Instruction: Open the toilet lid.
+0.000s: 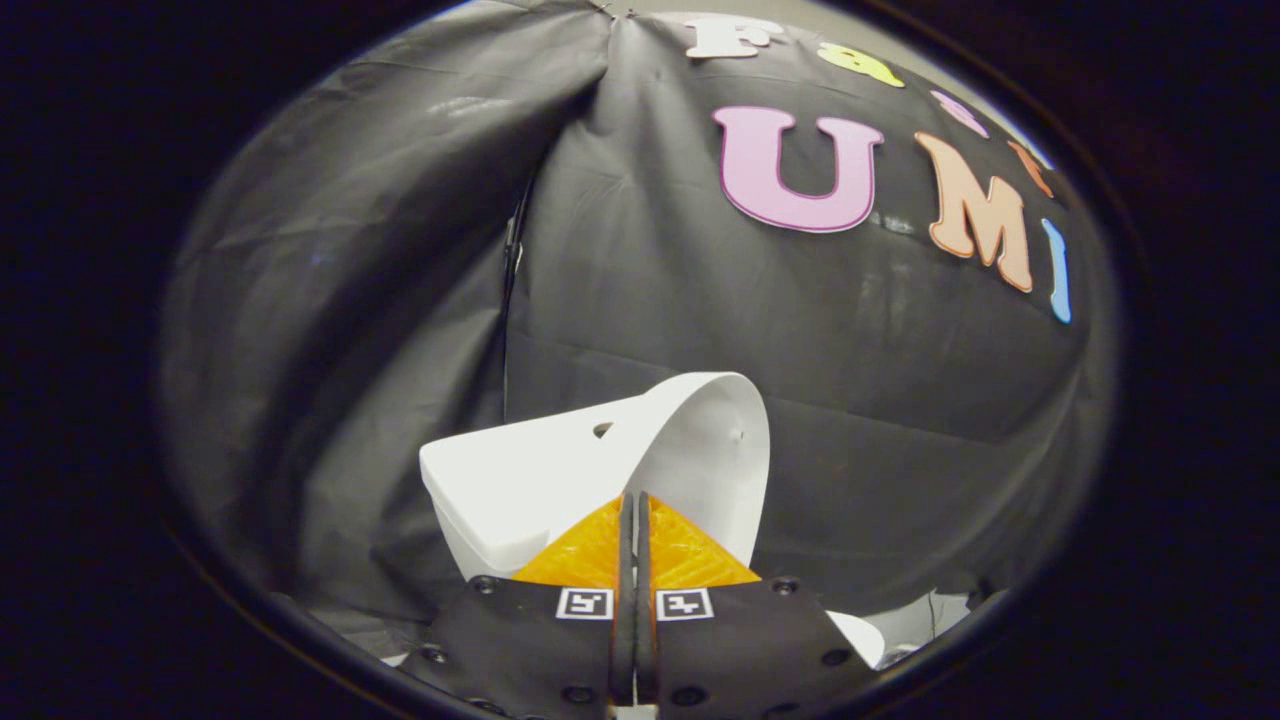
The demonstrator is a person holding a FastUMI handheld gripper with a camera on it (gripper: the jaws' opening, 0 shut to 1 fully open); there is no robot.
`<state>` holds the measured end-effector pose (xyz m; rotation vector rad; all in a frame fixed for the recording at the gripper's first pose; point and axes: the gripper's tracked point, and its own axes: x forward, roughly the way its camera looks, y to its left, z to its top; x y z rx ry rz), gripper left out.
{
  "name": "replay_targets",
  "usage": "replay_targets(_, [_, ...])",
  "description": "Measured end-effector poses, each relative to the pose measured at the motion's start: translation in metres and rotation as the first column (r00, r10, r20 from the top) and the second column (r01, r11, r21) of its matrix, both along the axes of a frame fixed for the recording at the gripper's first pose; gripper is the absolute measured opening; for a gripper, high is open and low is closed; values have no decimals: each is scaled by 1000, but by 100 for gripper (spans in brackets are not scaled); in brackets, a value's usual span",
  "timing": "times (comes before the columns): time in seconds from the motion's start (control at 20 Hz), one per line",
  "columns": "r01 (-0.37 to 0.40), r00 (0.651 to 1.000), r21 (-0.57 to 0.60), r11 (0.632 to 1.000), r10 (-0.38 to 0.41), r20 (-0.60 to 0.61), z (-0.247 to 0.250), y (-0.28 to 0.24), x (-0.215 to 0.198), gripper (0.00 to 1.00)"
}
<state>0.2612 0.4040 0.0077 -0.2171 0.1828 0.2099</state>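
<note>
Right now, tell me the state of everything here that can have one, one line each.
Toilet lid: raised, standing about upright, its inner side facing the fingers.
Toilet tank: upright beside the raised lid, a small hole showing in its top.
Gripper: shut, the two fingers pressed together with nothing between them, tips just short of the lid's lower edge; whether they touch it I cannot tell.

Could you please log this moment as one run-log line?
claw: shut, empty | toilet lid: raised, just ahead | tank: behind lid

Claw [634, 505] fingers pressed together, empty
</note>
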Motion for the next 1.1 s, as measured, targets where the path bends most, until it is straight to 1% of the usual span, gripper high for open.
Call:
replay_targets(0.1, [17, 1000, 8, 1000, -18, 10, 5, -7, -2, 2])
replay_targets(0.25, [50, 998, 44, 998, -52, 44, 19, -34, -1, 1])
replay_targets(0.5, [182, 976, 135, 974, -196, 96, 39, -107, -6, 1])
replay_targets(0.65, [264, 950, 172, 949, -287, 124, 49, -162, -16, 1])
replay_targets(0.9, [395, 889, 223, 891, -432, 152, 60, -253, -43, 1])
replay_targets(1.1, [469, 844, 230, 853, -509, 167, 62, -314, -71, 1])
